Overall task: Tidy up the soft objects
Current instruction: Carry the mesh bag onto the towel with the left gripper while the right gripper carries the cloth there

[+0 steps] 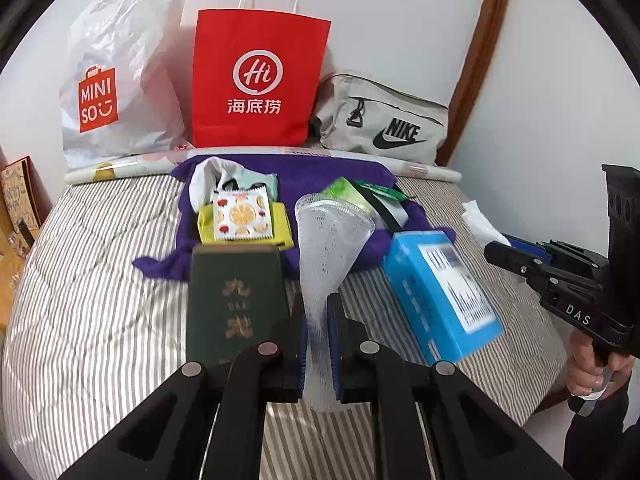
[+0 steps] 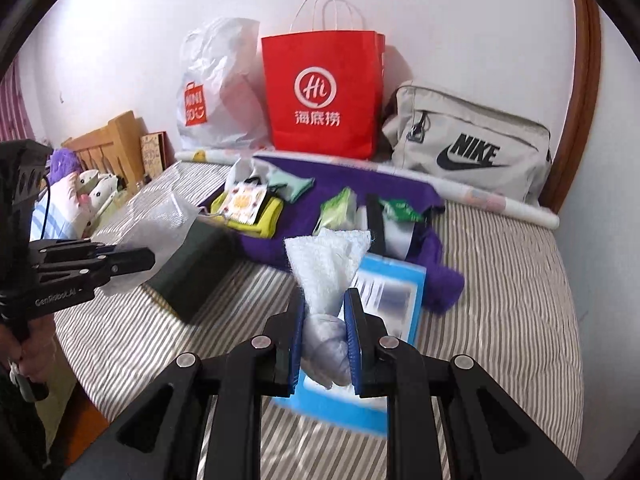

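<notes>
Both claws are clamped on soft things above the striped bed cover (image 1: 100, 280). Left gripper (image 1: 318, 344) has its blue-padded jaws pinched on a clear, dotted plastic bag (image 1: 332, 236) that fans upward out of the grip; in the right wrist view the same claw (image 2: 132, 260) shows at the left edge with the crinkled bag (image 2: 156, 220) sticking out of it. Right gripper (image 2: 325, 344) squeezes a white fluffy cloth (image 2: 326, 264), bunched between the pads and spreading wide above them; in the left wrist view this claw (image 1: 504, 252) enters from the right with the white cloth (image 1: 478, 218) at its tip, and a hand (image 1: 592, 364) grips its handle.

Under the two claws lie a dark green box with gold characters (image 1: 238, 296) and a bright blue flat box with a blurred white label (image 1: 440, 292). Behind them a purple fabric (image 1: 320, 176) is spread on the bed, carrying a yellow-green pouch (image 1: 280, 224) topped by a fruit-print sachet (image 1: 242, 212), and a green packet (image 1: 346, 194). Against the wall stand a white plastic shopping bag (image 1: 120, 72), a red paper bag with white handles (image 1: 256, 80) and a grey fabric sports bag (image 1: 384, 120).
</notes>
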`<state>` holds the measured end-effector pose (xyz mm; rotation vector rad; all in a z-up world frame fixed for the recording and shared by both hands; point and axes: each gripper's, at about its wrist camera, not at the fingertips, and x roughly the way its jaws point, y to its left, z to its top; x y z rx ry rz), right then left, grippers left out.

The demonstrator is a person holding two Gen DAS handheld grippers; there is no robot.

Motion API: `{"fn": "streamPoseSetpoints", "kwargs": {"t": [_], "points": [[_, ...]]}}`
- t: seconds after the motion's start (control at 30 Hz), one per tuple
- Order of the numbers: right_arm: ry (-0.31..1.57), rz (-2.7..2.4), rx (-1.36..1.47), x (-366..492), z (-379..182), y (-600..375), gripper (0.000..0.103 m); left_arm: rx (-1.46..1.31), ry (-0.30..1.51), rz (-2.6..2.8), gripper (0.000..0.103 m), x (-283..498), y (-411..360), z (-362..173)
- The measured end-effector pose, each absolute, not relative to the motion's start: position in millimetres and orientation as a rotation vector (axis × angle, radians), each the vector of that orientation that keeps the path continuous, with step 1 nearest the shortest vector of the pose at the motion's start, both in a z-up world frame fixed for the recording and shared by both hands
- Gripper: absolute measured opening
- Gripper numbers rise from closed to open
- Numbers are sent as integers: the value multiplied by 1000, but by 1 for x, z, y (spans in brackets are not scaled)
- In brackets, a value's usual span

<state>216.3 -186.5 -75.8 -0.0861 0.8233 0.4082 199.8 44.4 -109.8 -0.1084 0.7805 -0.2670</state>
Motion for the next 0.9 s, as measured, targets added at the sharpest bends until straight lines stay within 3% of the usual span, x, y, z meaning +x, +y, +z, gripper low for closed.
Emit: {"fn": "streamPoseSetpoints", "kwargs": {"t": [0.9], "points": [[935,409,-50,380,-101,-169,20,-248,941,-270,10,361,53,-132]]}}
